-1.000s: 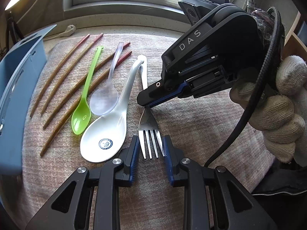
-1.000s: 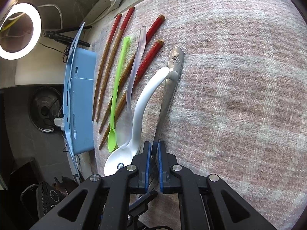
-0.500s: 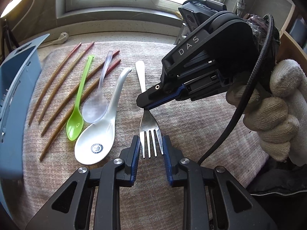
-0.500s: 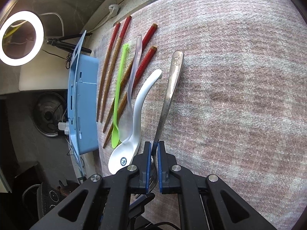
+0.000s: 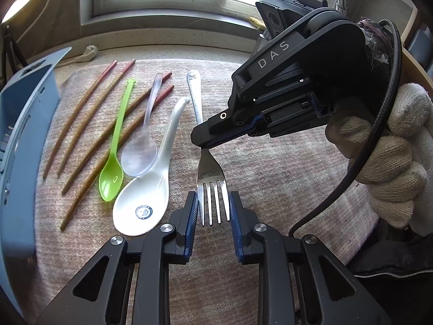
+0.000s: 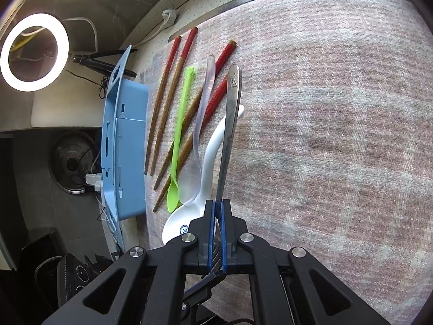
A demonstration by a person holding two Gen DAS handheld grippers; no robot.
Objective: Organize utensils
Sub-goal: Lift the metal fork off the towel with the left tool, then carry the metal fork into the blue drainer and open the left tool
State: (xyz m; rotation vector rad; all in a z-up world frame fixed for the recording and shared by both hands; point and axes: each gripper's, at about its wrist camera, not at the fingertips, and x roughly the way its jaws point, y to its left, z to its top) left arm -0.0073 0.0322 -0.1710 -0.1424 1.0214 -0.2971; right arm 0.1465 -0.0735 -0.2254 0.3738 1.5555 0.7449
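Observation:
A metal fork is held above a striped cloth. My right gripper is shut on the fork's neck; in the right wrist view its handle runs away from the jaws. My left gripper has its blue pads against both sides of the fork's tines. To the left lie a white ceramic spoon, a clear plastic spoon, a green plastic spoon and several red-tipped chopsticks.
A blue plastic utensil holder lies on its side at the cloth's left edge, also in the right wrist view. A window sill and a cable plug lie beyond the cloth. A ring light glows off the counter.
The fork has lifted and its handle has swung away from the white spoon. The right gripper rose with it. The left gripper's pads have stayed on the tines.

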